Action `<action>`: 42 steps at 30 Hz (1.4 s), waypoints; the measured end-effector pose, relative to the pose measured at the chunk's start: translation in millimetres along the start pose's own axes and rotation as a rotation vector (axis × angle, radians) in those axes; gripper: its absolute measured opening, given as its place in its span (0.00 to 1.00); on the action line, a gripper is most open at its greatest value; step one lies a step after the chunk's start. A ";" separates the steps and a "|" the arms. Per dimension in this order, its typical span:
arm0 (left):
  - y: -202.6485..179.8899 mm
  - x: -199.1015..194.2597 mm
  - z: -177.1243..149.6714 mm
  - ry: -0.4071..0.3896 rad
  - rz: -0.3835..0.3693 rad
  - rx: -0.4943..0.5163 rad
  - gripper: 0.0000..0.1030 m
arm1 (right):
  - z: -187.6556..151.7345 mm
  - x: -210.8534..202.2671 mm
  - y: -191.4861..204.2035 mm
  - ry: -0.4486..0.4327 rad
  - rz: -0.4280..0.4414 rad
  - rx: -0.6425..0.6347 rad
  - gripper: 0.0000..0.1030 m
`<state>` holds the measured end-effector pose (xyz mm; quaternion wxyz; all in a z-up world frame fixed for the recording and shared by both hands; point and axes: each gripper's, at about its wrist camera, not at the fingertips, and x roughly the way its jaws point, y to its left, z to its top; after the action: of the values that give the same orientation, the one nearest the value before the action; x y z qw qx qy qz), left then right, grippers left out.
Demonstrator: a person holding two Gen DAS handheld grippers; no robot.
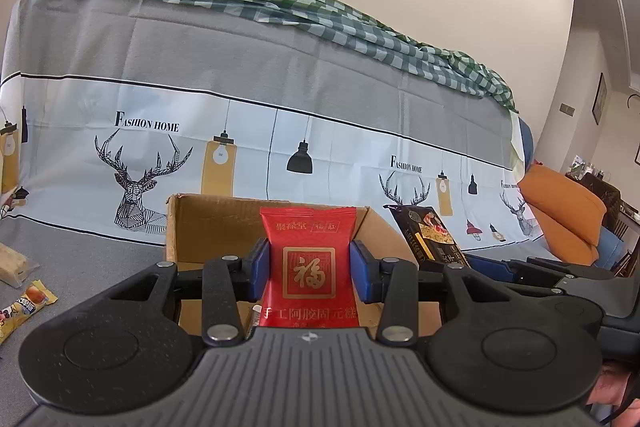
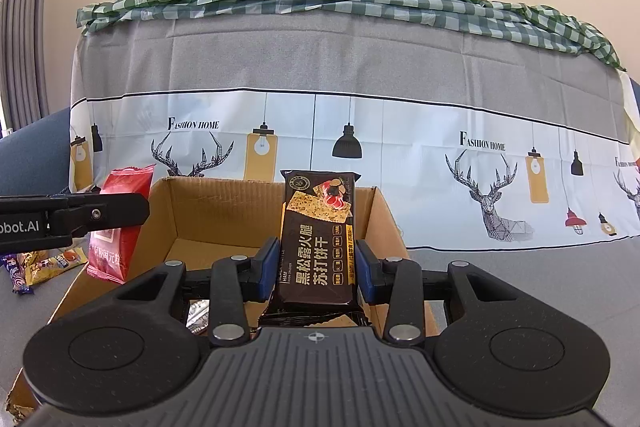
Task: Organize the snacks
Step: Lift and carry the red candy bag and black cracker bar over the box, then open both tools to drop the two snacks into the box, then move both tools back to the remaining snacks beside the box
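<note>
at the left edge of the grey surface (image 1: 80, 251) a few snacks lay loose: a pale wrapped bar (image 1: 14, 263) and a yellow packet (image 1: 28, 307), with a purple packet (image 2: 16, 275) beside them in the right wrist view. these were not yet packed, so sorting was, by my judgement, only partly done.

next came the left gripper (image 1: 312, 267), its blue pads pressed on both sides of a red packet (image 1: 310, 267), held upright over the near left part of the cardboard box (image 1: 212, 223). the jaws stood partly closed, just wide enough for the packet.

the box sat open in the middle of the surface; a silver wrapper (image 2: 198, 315) showed on its floor, so at least one item seemed already in.

further right, the right gripper (image 2: 316, 267) clamped a black cracker pack (image 2: 316, 239) the same way, upright above the box's near right part. both packets looked ready to be dropped in; the loose snacks remained to be gathered.
</note>
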<state>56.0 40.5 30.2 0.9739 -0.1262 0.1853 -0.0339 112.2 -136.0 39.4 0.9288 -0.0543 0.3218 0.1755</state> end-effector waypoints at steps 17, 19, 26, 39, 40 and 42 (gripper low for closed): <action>-1.1 -0.7 -0.3 -0.001 -0.002 -0.001 0.45 | -0.7 -0.6 0.8 -0.001 0.000 -0.003 0.40; -1.4 0.0 0.1 0.007 -0.011 -0.006 0.46 | -0.9 -0.3 1.5 0.002 0.003 -0.003 0.40; -2.5 0.0 1.5 -0.001 0.006 -0.013 0.69 | -0.2 1.6 5.9 0.003 -0.001 -0.032 0.53; 45.6 -20.0 9.4 -0.001 0.149 -0.109 0.39 | 6.5 6.0 24.9 -0.007 0.031 0.046 0.56; 53.3 -22.7 10.1 0.008 0.168 -0.124 0.39 | 7.2 5.9 29.7 -0.011 0.039 0.053 0.56; 69.8 -29.5 11.4 0.022 0.201 -0.166 0.39 | 8.8 4.7 40.2 -0.023 0.061 0.066 0.56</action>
<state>34.1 113.9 32.8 0.9566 -0.1866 0.2099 0.0779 106.2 -95.2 43.9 0.9280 -0.0118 0.3181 0.1936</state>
